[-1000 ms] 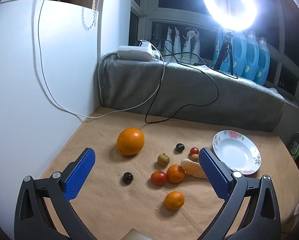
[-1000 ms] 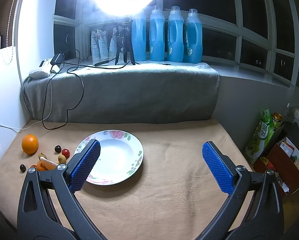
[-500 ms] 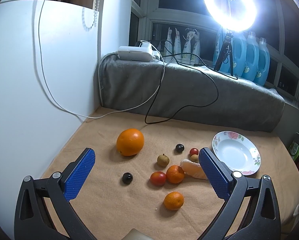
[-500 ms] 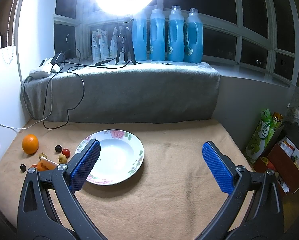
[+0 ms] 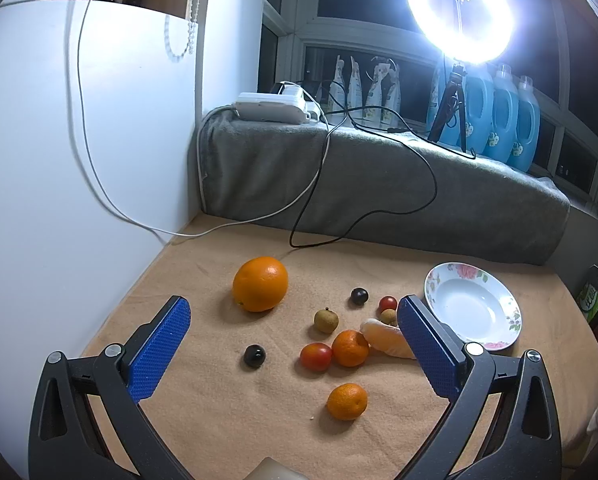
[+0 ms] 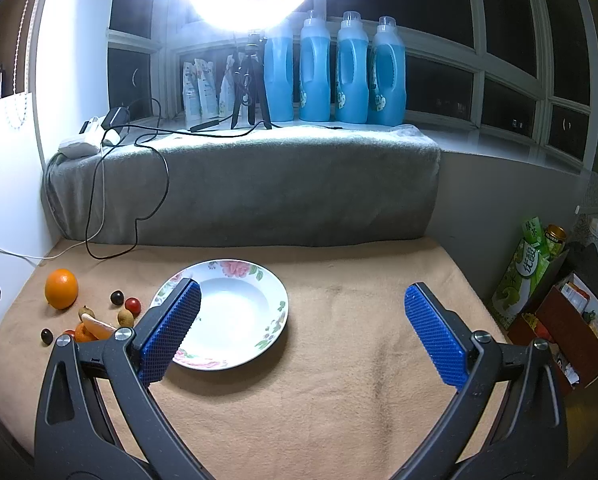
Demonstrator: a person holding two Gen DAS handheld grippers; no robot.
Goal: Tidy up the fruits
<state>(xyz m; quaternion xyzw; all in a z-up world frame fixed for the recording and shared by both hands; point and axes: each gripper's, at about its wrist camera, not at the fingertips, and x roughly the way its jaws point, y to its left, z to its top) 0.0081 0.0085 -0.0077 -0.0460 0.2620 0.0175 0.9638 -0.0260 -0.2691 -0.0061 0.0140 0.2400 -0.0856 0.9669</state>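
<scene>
Tan blanket (image 5: 227, 408), tangerine (image 5: 347, 401) left-view only, drink cartons (image 6: 529, 264) right-view only

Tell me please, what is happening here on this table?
A person holds two grippers over a cloth-covered table to sort fruit. The left hand-held gripper is open above the scattered fruit, near the big orange. The right hand-held gripper is open beside the flowered plate, which holds nothing. No fruit is gripped yet.

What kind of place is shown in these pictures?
Probably a room at home, set up for filming by a window at night. A ring light and blue detergent bottles stand on the sill, and fruit lies near a flowered plate on a blanket-covered surface.
</scene>
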